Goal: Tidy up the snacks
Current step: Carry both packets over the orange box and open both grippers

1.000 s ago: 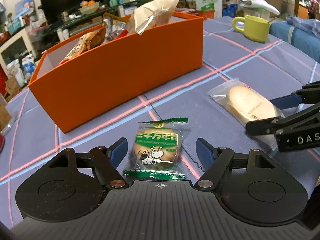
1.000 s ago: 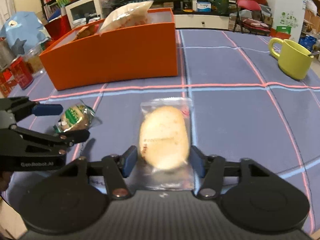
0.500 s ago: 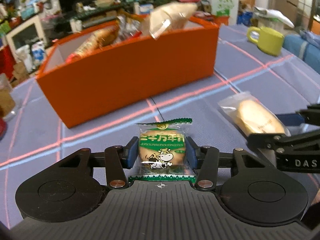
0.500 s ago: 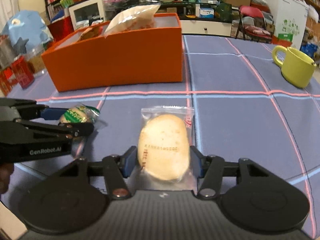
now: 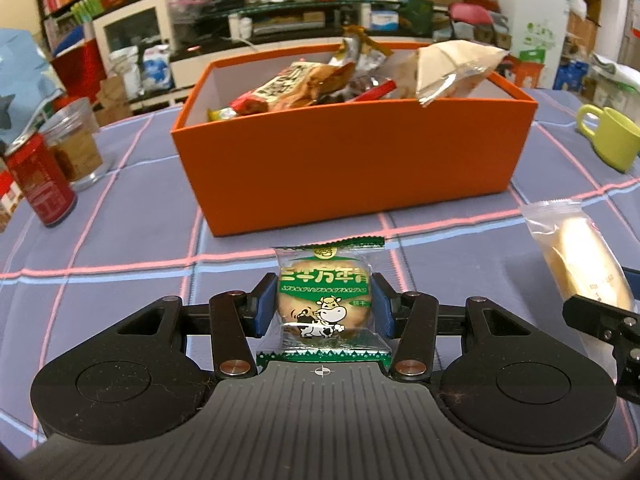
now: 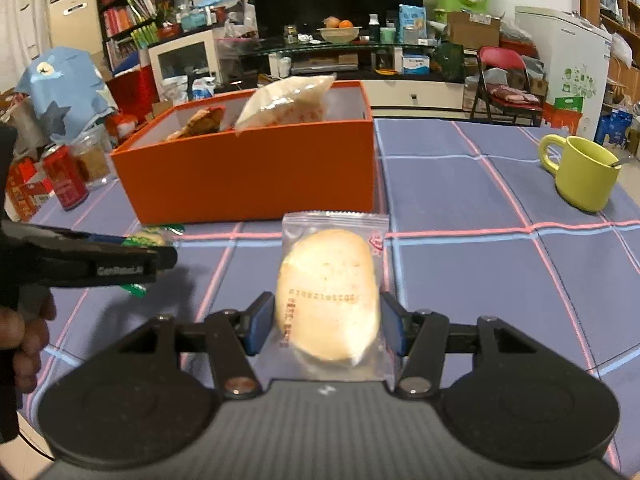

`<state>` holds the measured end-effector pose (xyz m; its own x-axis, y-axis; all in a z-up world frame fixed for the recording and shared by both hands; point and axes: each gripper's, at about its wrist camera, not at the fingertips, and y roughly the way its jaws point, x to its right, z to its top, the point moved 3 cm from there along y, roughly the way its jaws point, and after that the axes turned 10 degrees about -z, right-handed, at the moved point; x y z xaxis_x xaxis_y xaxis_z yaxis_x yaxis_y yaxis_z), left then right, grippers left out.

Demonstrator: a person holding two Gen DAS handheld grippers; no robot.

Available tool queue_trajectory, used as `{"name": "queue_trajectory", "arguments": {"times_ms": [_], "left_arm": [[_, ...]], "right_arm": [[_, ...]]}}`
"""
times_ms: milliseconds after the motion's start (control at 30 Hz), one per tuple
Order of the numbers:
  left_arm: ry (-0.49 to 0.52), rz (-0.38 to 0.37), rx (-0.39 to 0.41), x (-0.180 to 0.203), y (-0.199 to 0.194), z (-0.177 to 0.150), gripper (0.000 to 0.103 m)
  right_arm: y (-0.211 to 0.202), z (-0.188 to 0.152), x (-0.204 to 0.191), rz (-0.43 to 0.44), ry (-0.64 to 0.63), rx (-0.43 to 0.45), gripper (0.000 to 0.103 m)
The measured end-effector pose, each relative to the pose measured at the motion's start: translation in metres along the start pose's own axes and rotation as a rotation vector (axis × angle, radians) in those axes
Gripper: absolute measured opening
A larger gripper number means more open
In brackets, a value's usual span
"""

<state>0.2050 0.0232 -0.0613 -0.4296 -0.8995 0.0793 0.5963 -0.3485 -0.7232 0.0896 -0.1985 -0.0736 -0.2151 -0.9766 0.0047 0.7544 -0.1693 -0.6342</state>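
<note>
My left gripper [image 5: 324,307] is shut on a green-wrapped cow biscuit [image 5: 325,304] and holds it above the checked tablecloth, facing the orange box [image 5: 352,160], which holds several snack packets. My right gripper [image 6: 326,324] is shut on a clear-wrapped bread bun [image 6: 330,296], also lifted and facing the orange box [image 6: 256,176]. The bun and right gripper show at the right edge of the left wrist view [image 5: 584,264]. The left gripper shows at the left of the right wrist view [image 6: 120,260].
A yellow-green mug [image 6: 580,172] stands on the table to the right, seen also in the left wrist view [image 5: 612,140]. A red can [image 5: 38,184] and a glass jar [image 5: 74,148] stand left of the box. Cluttered shelves and a TV stand lie beyond the table.
The left gripper closed on the cow biscuit and lifted it. The right gripper closed on the bun and raised it. Both views now sit higher and face the box.
</note>
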Motion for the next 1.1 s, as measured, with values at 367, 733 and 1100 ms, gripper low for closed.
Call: {"name": "queue_trajectory", "arguments": {"times_ms": [367, 733, 1100], "left_arm": [[-0.026, 0.006, 0.004, -0.009, -0.004, 0.002, 0.031], [-0.082, -0.031, 0.201, -0.026, -0.071, 0.050, 0.031], [-0.184, -0.005, 0.250, -0.057, -0.023, 0.143, 0.031]], "right_arm": [[-0.005, -0.001, -0.009, 0.008, -0.029, 0.021, 0.057], [-0.047, 0.061, -0.008, 0.059, -0.039, 0.182, 0.057], [0.009, 0.182, 0.000, 0.124, 0.065, 0.232, 0.057]]}}
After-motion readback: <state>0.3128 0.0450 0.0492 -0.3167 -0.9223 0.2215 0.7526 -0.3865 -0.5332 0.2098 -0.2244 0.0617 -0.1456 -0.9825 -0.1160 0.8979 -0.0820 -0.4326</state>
